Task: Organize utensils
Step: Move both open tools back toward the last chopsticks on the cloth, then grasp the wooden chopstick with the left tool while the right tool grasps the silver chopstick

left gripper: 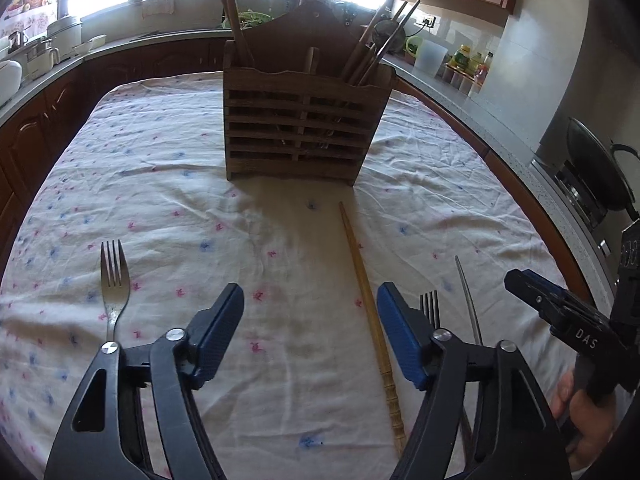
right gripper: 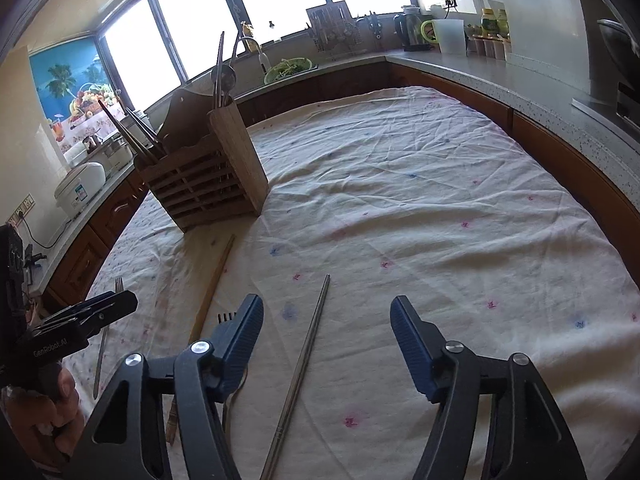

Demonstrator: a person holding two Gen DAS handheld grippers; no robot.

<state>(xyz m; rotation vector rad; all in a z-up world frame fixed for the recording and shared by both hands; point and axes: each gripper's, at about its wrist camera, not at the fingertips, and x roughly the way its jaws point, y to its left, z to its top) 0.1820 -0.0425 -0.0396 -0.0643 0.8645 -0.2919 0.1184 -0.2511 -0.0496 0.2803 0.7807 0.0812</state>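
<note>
So there's a slatted brown wooden utensil caddy (left gripper: 302, 128) sitting upright on the wrinkled white tablecloth with little pink and blue flowers (left gripper: 180, 184), and it already has a few long-handled utensils and chopsticks poking out of its compartments. Loose on the cloth I count four things: two silver metal forks, one long wooden chopstick with a ribbed end (left gripper: 370, 308), and one thin silver metal chopstick (right gripper: 306, 354). One fork (left gripper: 113, 280) lies off to the left by itself; the other fork (left gripper: 430, 304) is mostly hidden behind the left gripper's right finger, just beside the wooden chopstick. The left gripper (left gripper: 310, 320) has its blue pads spread wide and holds nothing. Same deal with the right gripper (right gripper: 326, 332): jaws apart, empty, with the metal chopstick lying on the cloth between them.
</note>
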